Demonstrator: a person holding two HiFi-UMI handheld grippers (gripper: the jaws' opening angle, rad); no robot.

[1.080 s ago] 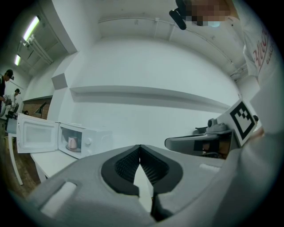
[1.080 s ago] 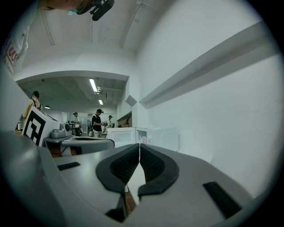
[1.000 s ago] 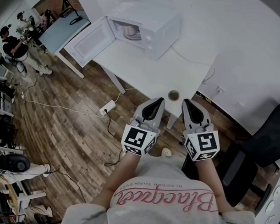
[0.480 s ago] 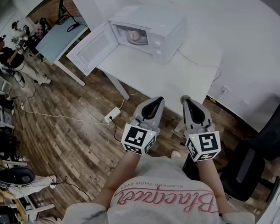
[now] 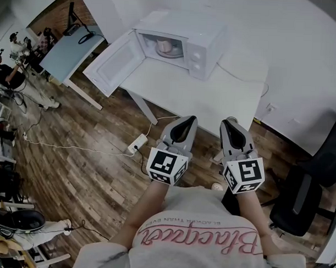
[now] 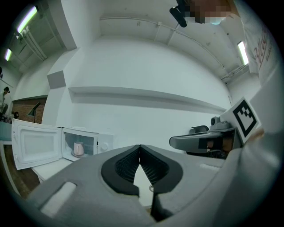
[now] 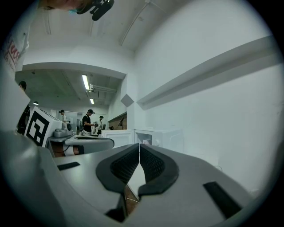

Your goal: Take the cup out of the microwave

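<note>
A white microwave (image 5: pixel 182 35) stands at the far end of a white table (image 5: pixel 213 96), its door (image 5: pixel 115 63) swung open to the left. A pale pink cup (image 5: pixel 164 46) sits inside on the turntable; it also shows in the left gripper view, cup (image 6: pixel 78 148). My left gripper (image 5: pixel 189 119) and right gripper (image 5: pixel 228 122) are held side by side at the table's near edge, well short of the microwave. Both point level toward it. Both are shut with nothing between the jaws, left gripper (image 6: pixel 140 146) and right gripper (image 7: pixel 140 145).
A black office chair (image 5: pixel 306 190) stands to the right. A power strip (image 5: pixel 137 142) and cables lie on the wooden floor by the table leg. A grey-blue table (image 5: pixel 66 47) and several people are at the far left. The microwave's cord (image 5: pixel 236 78) trails across the table.
Both grippers have moved forward together to the table's near edge. The microwave and cup now show closer and more face-on. The jaws have stayed shut.
</note>
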